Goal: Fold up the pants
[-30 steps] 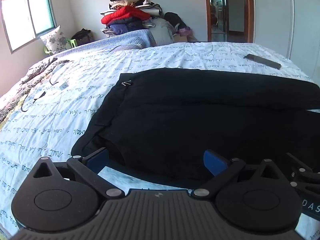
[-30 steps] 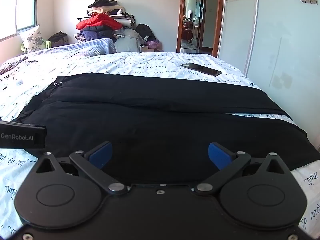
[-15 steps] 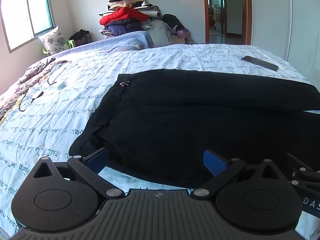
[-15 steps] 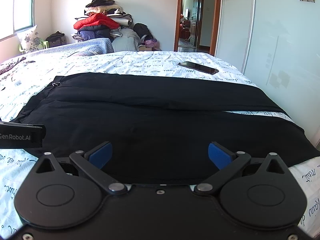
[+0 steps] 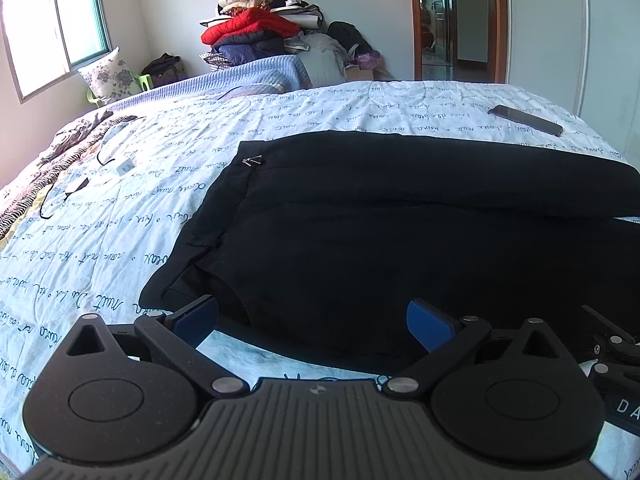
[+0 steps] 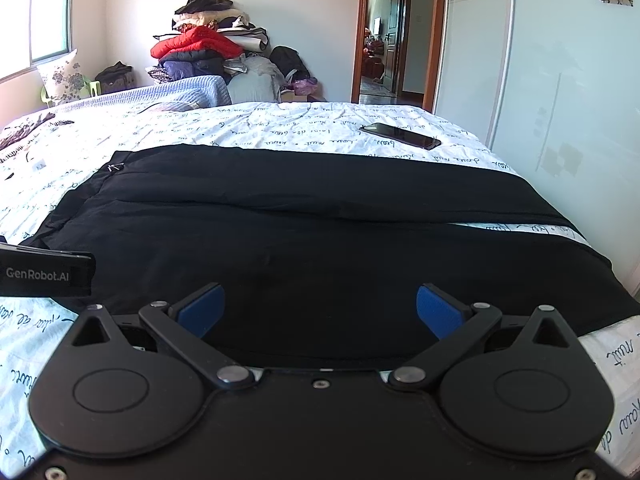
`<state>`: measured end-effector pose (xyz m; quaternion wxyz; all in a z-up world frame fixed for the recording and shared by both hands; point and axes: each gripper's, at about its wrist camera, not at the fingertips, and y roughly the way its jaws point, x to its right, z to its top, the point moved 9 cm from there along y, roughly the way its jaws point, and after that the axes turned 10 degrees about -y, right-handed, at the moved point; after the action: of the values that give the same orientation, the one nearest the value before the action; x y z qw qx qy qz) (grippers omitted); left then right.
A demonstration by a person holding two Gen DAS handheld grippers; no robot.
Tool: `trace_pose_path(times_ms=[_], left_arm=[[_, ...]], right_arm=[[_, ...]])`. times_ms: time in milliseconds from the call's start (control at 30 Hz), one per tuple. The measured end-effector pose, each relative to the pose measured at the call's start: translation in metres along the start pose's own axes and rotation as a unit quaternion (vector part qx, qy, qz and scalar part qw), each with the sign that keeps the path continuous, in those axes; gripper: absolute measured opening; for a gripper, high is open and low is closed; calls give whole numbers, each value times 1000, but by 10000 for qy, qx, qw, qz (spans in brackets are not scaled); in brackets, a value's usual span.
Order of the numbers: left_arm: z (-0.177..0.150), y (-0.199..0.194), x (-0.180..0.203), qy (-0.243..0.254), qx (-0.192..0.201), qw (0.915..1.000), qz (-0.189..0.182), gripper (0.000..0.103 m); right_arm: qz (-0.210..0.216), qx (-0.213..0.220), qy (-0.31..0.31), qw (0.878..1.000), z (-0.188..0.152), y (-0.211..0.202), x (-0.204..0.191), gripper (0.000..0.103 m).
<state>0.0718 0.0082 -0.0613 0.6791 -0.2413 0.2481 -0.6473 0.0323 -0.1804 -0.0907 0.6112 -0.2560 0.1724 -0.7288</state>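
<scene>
Two grippers hang side by side over the near edge of the bed (image 5: pixel 120 208), both with fingers spread wide and grasping nothing. The pants (image 5: pixel 400 232) lie flat on the sheet straight ahead of them, long axis running left to right across both views: waistband at the left, legs stretching off to the right, with the far leg lying a little apart from the near one so that a sliver of sheet shows between them at the right. The left gripper (image 5: pixel 312 320) sits over the near hem by the waist end, its left pad off the cloth above bare sheet and its right pad above black fabric; the right gripper (image 6: pixel 320 308) is farther along the near leg, both pads above cloth. By my reading the near long edge is what each hand is nearest to, the left for the waist, the right for the leg, and a lift toward the far side would fold the pants lengthwise. A phone (image 6: pixel 400 136) lies on the sheet beyond the far leg, near it but not touching; it could be covered if the cloth is thrown too far. Cables (image 5: pixel 72 192) and a clothes pile (image 5: pixel 256 28) sit well apart.
</scene>
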Motion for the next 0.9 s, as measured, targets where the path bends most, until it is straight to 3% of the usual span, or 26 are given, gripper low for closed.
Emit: trace_pose_path(times_ms=[900], left_arm=[[0,1,-3,-17,-48,10000,39,102]], right_arm=[[59,40,-64,10000,3,-1,-3,103]])
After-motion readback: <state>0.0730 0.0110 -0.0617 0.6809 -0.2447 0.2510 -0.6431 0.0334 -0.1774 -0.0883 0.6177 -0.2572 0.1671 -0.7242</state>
